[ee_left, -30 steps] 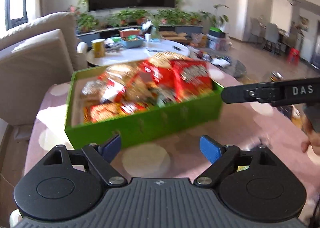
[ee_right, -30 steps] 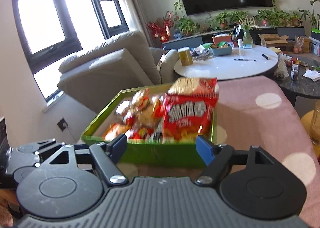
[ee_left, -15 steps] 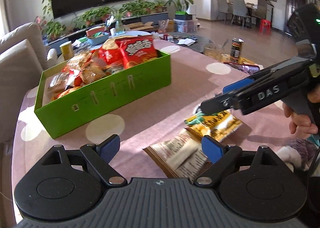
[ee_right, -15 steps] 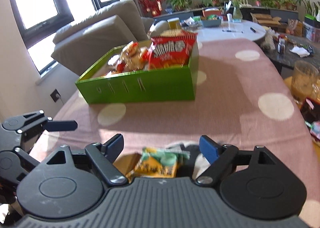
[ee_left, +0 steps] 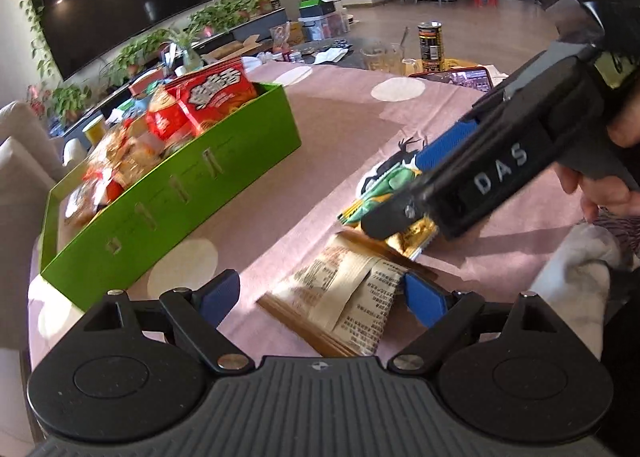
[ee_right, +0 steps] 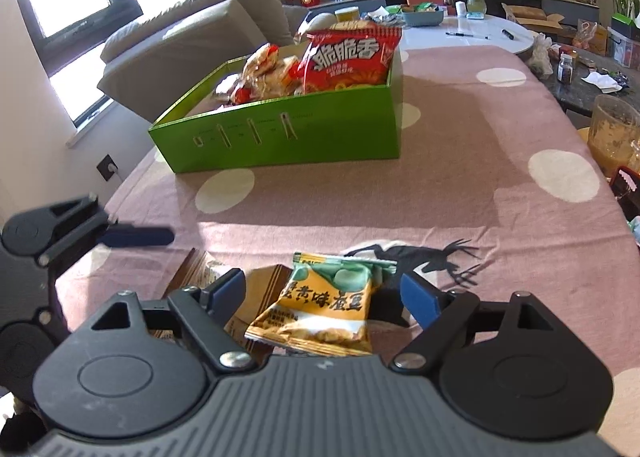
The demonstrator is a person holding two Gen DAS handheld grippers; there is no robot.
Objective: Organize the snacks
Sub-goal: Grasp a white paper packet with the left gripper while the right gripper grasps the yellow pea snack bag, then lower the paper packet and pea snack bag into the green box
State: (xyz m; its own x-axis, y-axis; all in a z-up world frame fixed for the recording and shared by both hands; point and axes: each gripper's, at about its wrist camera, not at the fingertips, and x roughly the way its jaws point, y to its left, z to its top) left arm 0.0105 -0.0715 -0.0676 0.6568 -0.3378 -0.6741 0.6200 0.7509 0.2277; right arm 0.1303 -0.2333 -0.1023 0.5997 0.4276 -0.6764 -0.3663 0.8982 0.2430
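Two snack packets lie near the green cardboard box (ee_right: 288,137).
Right gripper (ee_right: 322,291) jaws, just opening, straddle the yellow-green foil packet (ee_right: 320,307) unclenched; left gripper (ee_left: 322,297) jaws released around the brown paper packet (ee_left: 340,297) on the desk (ee_right: 480,185).

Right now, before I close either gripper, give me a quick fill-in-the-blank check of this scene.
1. The snack box is coloured ____.
2. The yellow packet lies between the open jaws of the ____ gripper.
3. The brown packet lies in front of the ____ gripper.

Missing words: green; right; left
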